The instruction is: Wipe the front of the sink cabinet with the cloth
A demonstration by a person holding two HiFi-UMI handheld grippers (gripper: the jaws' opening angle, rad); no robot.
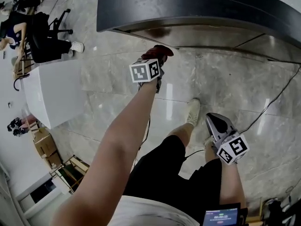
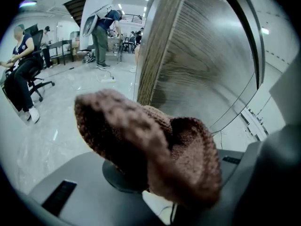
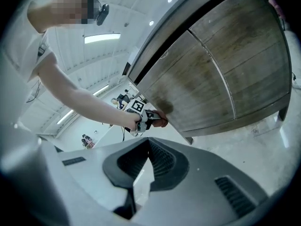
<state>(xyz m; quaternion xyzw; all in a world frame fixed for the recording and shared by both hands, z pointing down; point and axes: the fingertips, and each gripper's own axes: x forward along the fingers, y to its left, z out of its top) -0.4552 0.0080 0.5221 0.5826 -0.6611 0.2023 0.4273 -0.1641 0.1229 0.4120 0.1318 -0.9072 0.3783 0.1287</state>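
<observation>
A brown knitted cloth (image 2: 141, 135) fills the left gripper view, bunched in my left gripper (image 2: 155, 192), which is shut on it; the cloth hides the jaws. In the head view the cloth (image 1: 159, 53) sits at the lower edge of the sink cabinet's wood front (image 1: 207, 34), under the dark countertop (image 1: 188, 4). The right gripper view shows the cloth (image 3: 160, 121) at the cabinet's lower left corner, below a darker damp-looking patch (image 3: 162, 105). My right gripper (image 1: 214, 121) hangs low beside my right leg, shut and holding nothing, well away from the cabinet.
A person sits on an office chair (image 1: 42, 41) at far left, beside a white block (image 1: 56, 95). Cardboard boxes (image 1: 44, 145) lie behind it. A cable (image 1: 277, 102) runs across the marble floor at right. My shoe (image 1: 193, 112) stands between the grippers.
</observation>
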